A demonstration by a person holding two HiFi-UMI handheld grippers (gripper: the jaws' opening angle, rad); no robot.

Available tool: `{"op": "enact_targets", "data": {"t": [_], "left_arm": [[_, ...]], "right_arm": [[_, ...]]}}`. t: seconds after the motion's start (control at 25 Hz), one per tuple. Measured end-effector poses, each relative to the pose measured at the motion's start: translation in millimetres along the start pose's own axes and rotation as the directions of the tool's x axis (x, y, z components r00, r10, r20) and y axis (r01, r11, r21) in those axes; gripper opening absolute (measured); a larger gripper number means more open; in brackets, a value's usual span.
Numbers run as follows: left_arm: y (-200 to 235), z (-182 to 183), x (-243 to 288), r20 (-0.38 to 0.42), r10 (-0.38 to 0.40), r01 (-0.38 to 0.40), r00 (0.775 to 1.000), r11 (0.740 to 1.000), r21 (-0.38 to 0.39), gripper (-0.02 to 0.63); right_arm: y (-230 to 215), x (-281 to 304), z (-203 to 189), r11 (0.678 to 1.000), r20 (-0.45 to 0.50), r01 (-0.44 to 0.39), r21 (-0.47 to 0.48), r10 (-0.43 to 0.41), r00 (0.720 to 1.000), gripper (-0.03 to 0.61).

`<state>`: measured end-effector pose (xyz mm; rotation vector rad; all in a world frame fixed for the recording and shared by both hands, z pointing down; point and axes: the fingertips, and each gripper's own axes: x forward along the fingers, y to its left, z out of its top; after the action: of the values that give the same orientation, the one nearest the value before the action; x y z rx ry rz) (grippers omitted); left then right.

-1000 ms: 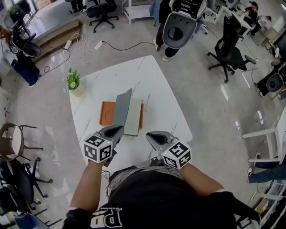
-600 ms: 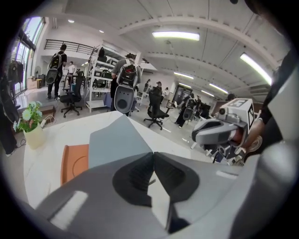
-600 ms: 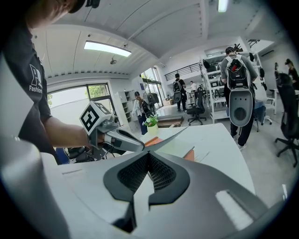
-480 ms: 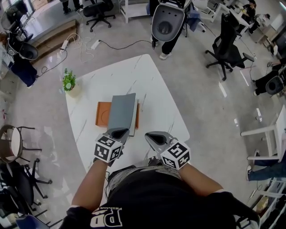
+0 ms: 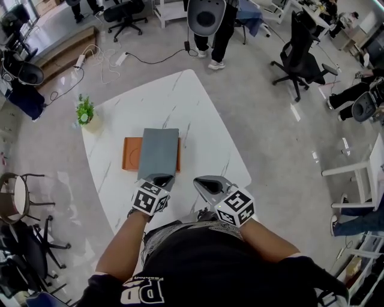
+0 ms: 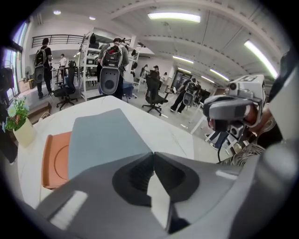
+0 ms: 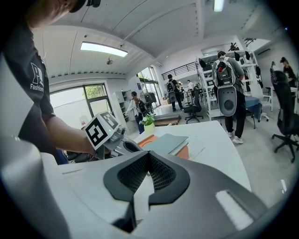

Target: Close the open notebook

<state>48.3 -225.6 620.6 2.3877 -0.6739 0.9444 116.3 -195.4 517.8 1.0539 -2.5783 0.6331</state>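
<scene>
The notebook (image 5: 159, 150) lies shut and flat, grey cover up, on an orange mat (image 5: 131, 154) in the middle of the white marble table (image 5: 198, 114). My left gripper (image 5: 161, 178) sits at the notebook's near edge, jaws shut with nothing between them. In the left gripper view the grey cover (image 6: 103, 140) fills the area just past the left gripper (image 6: 153, 153), with the mat (image 6: 53, 158) showing to its left. My right gripper (image 5: 207, 181) is shut and empty over the table's near edge, to the right of the notebook (image 7: 166, 142).
A small potted plant (image 5: 84, 111) stands at the table's far left corner. A person (image 5: 207, 18) stands beyond the far end. Office chairs (image 5: 303, 57) and cables surround the table; a stool (image 5: 15, 198) is at the left.
The grey cover has swung from standing up over the pages to lying flat, so the notebook is shut. My left gripper dropped lower toward its near edge. The right gripper stayed put.
</scene>
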Motion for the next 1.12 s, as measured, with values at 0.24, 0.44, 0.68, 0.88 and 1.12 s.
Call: {"op": "enact_targets", "data": {"t": [0.24, 0.44, 0.68, 0.88, 1.12], "left_arm": [[-1, -7, 10, -0.048, -0.007, 0.007, 0.999, 1.000, 0.010, 0.069], [2, -15, 18, -0.078, -0.001, 0.003, 0.997, 1.000, 0.026, 0.072], [1, -17, 22, -0.098, 0.004, 0.000, 0.995, 0.999, 0.041, 0.074], [-1, -17, 24, -0.100, 0.000, 0.005, 0.995, 0.999, 0.053, 0.076], [-7, -13, 20, -0.085, -0.020, 0.022, 0.996, 1.000, 0.021, 0.101]], "right_arm": [[-1, 0, -3, 1.000, 0.002, 0.003, 0.014, -0.003, 1.000, -0.006], [-5, 0, -7, 1.000, 0.005, 0.010, 0.026, -0.010, 1.000, -0.006], [-8, -5, -8, 0.999, 0.011, 0.024, 0.045, -0.024, 1.000, -0.006], [-10, -8, -10, 0.998, 0.012, 0.033, 0.052, -0.033, 0.999, -0.006], [-4, -4, -9, 0.998, 0.013, 0.034, 0.050, -0.034, 0.999, -0.006]]}}
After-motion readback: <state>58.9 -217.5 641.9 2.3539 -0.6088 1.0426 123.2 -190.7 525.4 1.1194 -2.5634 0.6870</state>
